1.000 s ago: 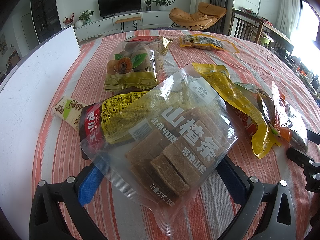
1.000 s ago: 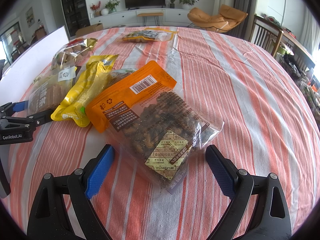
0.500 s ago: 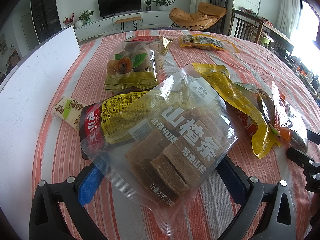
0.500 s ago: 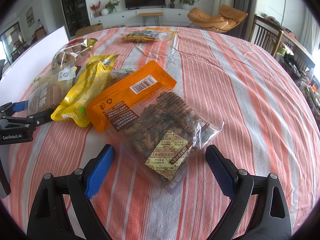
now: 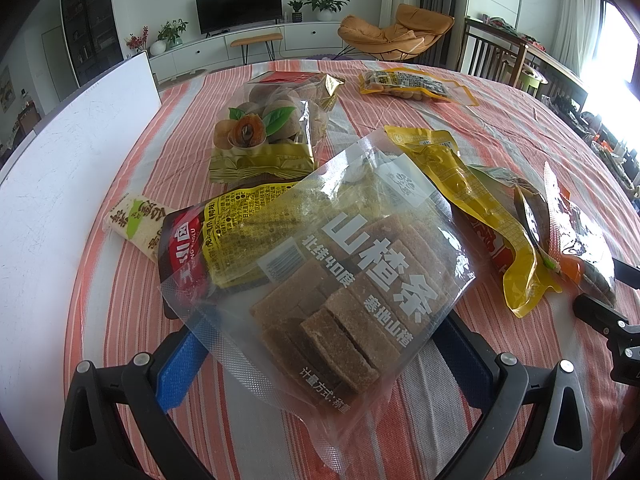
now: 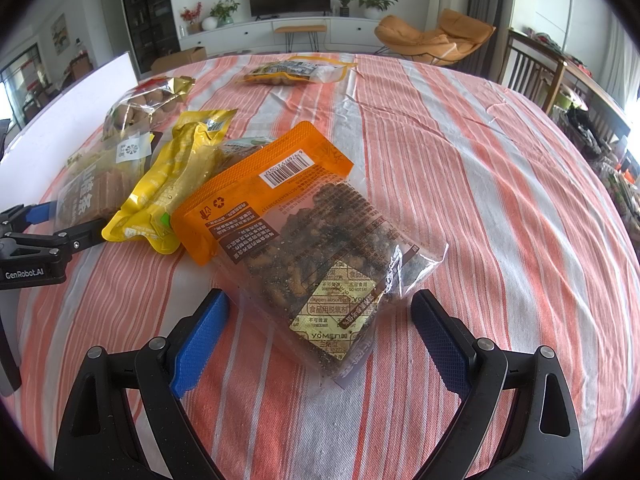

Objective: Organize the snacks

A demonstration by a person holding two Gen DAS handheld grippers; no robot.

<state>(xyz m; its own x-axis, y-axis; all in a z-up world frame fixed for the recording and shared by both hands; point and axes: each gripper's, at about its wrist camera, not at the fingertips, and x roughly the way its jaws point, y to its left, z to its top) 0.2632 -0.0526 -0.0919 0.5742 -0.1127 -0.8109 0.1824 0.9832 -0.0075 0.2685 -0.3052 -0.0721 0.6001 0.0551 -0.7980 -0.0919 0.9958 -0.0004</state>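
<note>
My left gripper (image 5: pixel 320 344) is open, its blue pads on either side of a clear bag of brown hawthorn bars (image 5: pixel 336 276) lying on the striped tablecloth (image 5: pixel 120 304). That bag overlaps a red and yellow packet (image 5: pixel 224 236). My right gripper (image 6: pixel 320 336) is open around the near end of an orange bag of dark nuts (image 6: pixel 304 232), which lies flat. A yellow pouch (image 6: pixel 168 196) lies just left of the orange bag; it also shows in the left wrist view (image 5: pixel 480 208). The left gripper shows at the left edge of the right wrist view (image 6: pixel 44 248).
A gold bag of longan fruit (image 5: pixel 264 136) and a small white and green bar (image 5: pixel 136 220) lie behind the hawthorn bag. A yellow-edged snack bag (image 6: pixel 292 72) lies at the far side. A white board (image 5: pixel 60 160) stands along the table's left edge.
</note>
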